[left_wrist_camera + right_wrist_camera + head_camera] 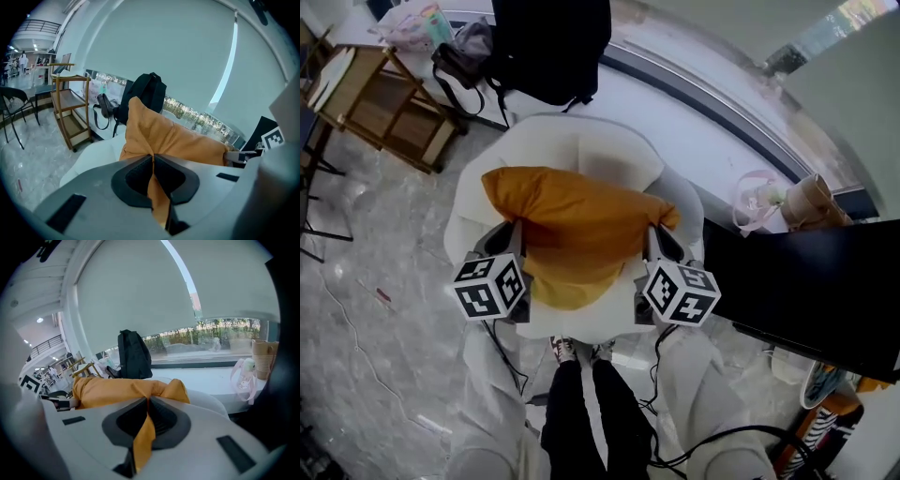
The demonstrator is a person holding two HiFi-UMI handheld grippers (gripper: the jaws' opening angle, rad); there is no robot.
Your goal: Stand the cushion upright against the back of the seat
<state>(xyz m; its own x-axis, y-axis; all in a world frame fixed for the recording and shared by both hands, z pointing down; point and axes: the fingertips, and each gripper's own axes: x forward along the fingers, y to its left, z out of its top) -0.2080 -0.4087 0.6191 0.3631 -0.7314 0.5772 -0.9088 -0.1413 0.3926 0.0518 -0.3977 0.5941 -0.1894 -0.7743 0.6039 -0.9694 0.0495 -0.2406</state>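
1. Cart (pixel 380 103): one wooden shelf cart, at 10 o'clock from the chair.
2. Left gripper (pixel 153 158): jaws closed on a fold of the cushion's left edge. The orange cloth runs down between the pads. Its cube (pixel 490 286) bears square black-and-white markers.
3. Cushion (pixel 572 220): one, orange, stretched across the chair between the two grippers. It lies in front of the chair's back, its long side running from 9 to 3 o'clock. The left gripper holds it at 8 o'clock, the right at 4 o'clock. Whether it rests on the seat cannot be told.
4. Chair (pixel 572 141): one, white, with a rounded back at 12 o'clock from the cushion.
5. Backpack (pixel 548 42): one, black, at 12 o'clock behind the chair.
6. Right gripper (pixel 146 401): jaws closed on the cushion's right edge, a strip of cloth pinched between the pads. Its cube (pixel 680 291) carries the same markers.
7. Pink bag (pixel 757 202) and paper bag (pixel 816 199): one each, at 3 o'clock from the chair.
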